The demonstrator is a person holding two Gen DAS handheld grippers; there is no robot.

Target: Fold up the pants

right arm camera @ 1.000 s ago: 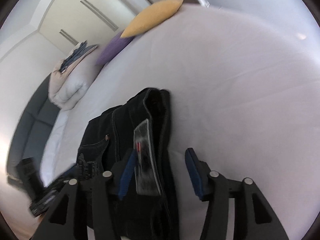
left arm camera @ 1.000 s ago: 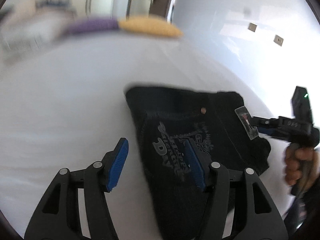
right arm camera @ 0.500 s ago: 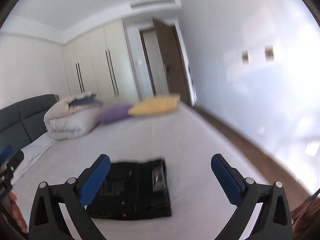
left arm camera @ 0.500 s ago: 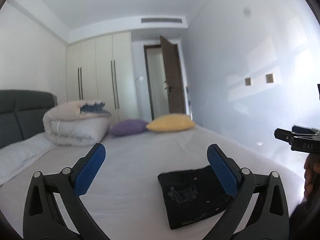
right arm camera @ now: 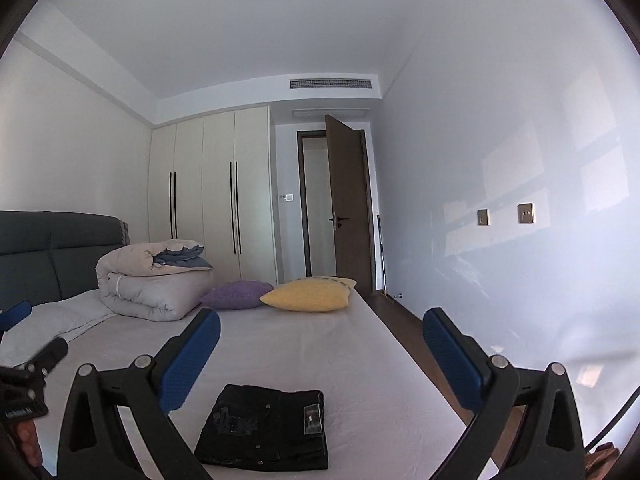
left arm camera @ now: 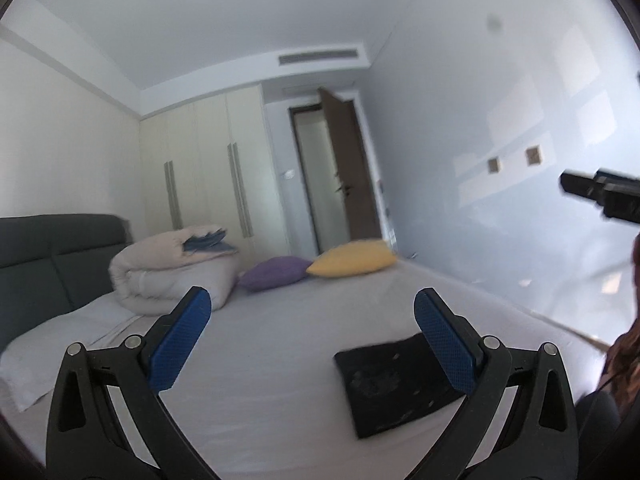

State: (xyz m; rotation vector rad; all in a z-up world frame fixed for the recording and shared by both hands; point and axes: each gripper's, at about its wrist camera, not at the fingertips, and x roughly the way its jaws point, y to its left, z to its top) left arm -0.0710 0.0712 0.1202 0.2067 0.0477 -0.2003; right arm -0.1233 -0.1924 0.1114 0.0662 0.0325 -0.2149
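Observation:
The black pants lie folded into a compact rectangle on the white bed, near its foot; the left wrist view shows the pants low at the right. My left gripper is open and raised well above the bed, nothing between its blue pads. My right gripper is also open and empty, held level above and behind the pants. Part of the other gripper shows at the edge of each view.
A rolled duvet, a purple cushion and a yellow cushion sit at the head end. A grey headboard is on the left, wardrobes and an open door behind, floor along the right wall.
Both grippers let go of the pants, opened wide, and lifted up and back from the bed to point level across the room. The pants stay folded on the sheet.

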